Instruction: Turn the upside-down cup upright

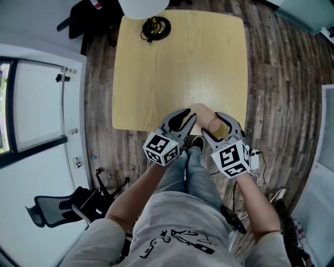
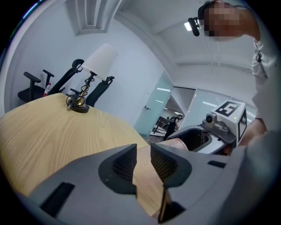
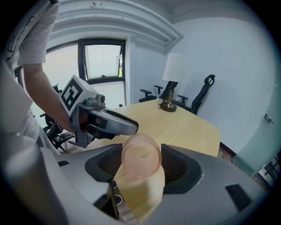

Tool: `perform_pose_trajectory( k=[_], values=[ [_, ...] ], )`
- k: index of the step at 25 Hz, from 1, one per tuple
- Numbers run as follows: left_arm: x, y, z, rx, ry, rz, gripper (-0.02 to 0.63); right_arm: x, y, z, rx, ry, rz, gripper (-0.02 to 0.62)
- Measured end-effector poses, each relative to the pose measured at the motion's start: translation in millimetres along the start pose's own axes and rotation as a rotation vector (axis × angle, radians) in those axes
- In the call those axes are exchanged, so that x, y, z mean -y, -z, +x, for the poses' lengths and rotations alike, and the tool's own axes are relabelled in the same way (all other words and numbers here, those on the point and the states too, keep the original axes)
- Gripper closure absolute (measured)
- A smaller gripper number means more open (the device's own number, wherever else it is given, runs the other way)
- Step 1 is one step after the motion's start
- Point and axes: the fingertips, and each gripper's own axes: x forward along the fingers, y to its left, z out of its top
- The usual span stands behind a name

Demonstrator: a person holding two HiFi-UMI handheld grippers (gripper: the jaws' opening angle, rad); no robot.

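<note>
Right tongs point(image 3: 141, 163), pinching the pink cup point(image 3: 139, 149) by its sides, base facing back along them, over the counter point(image 1: 177, 68) edge; left tongs point(image 2: 142, 162), narrowly parted, empty, just beside it: we would keep the squeeze firm and roll that wrist until the mouth faces up.

**Three cameras over one table**

We look steeply down from head height onto the wooden table point(image 1: 177, 68). Cameras on the left gripper point(image 1: 183, 119) and right gripper point(image 1: 221, 125) sit low and close, facing across it; all three show the lamp point(image 1: 143, 8).
</note>
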Motion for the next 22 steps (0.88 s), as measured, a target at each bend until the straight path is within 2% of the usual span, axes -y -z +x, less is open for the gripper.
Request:
perform_pose_trajectory(
  k=[12, 22],
  values=[
    [-6, 12, 7, -0.053, -0.018, 0.030, 0.528, 0, -4, 8, -0.013, -0.024, -0.025, 0.310],
    [-13, 20, 12, -0.069, -0.024, 0.021, 0.533, -5, -2, 20, -0.016, -0.046, -0.019, 0.313]
  ],
)
